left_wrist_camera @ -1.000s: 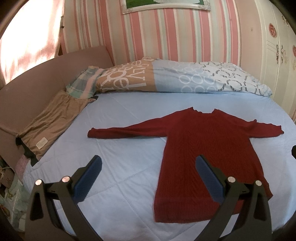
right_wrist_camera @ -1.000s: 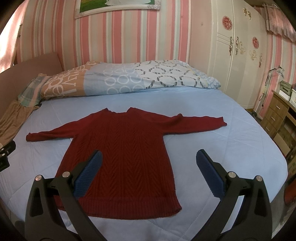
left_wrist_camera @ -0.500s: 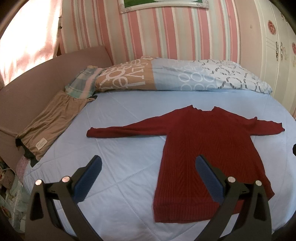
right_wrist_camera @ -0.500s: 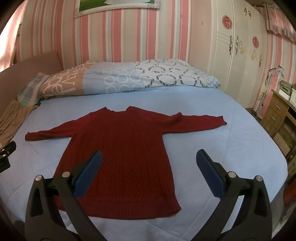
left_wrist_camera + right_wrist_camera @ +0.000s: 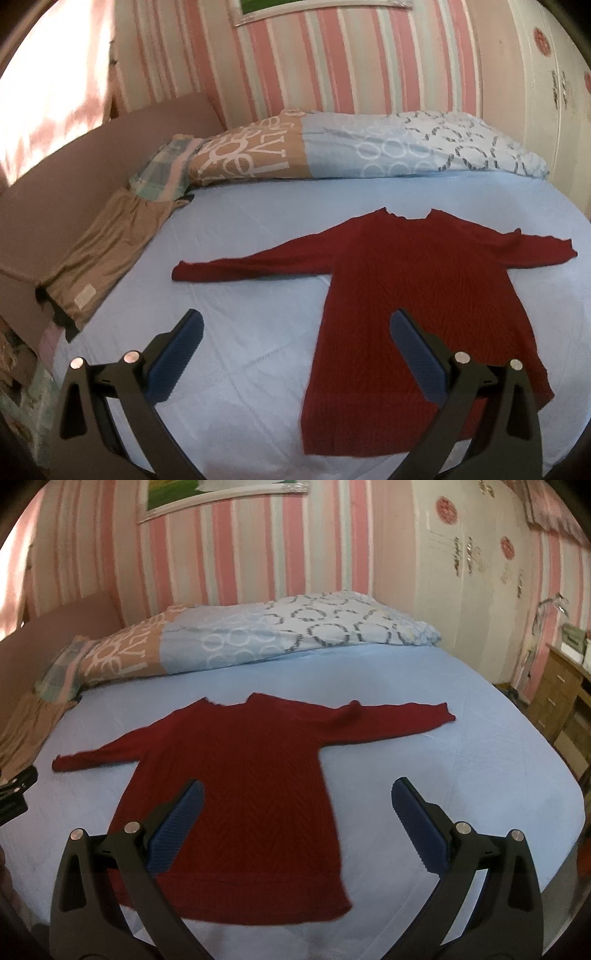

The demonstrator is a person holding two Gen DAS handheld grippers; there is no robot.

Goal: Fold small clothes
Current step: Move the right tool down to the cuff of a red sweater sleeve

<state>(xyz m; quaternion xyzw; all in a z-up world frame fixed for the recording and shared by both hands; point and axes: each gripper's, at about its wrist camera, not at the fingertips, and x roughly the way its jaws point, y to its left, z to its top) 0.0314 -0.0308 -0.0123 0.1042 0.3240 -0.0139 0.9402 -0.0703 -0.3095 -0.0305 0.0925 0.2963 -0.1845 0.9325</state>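
A dark red knit sweater (image 5: 406,280) lies flat on the light blue bed (image 5: 258,229), both sleeves spread out sideways, hem toward me. It also shows in the right wrist view (image 5: 236,775). My left gripper (image 5: 295,328) is open and empty, held above the bed over the sweater's left hem side. My right gripper (image 5: 295,805) is open and empty, held above the sweater's lower right part. Neither touches the cloth.
A patterned duvet (image 5: 332,155) lies rolled along the head of the bed. A tan garment (image 5: 99,254) lies at the left edge beside a brown headboard (image 5: 55,177). A white wardrobe (image 5: 461,572) and wooden drawers (image 5: 557,701) stand at the right.
Both cameras have shifted slightly and the views are a little blurred. The sweater has not moved and both grippers stay open.
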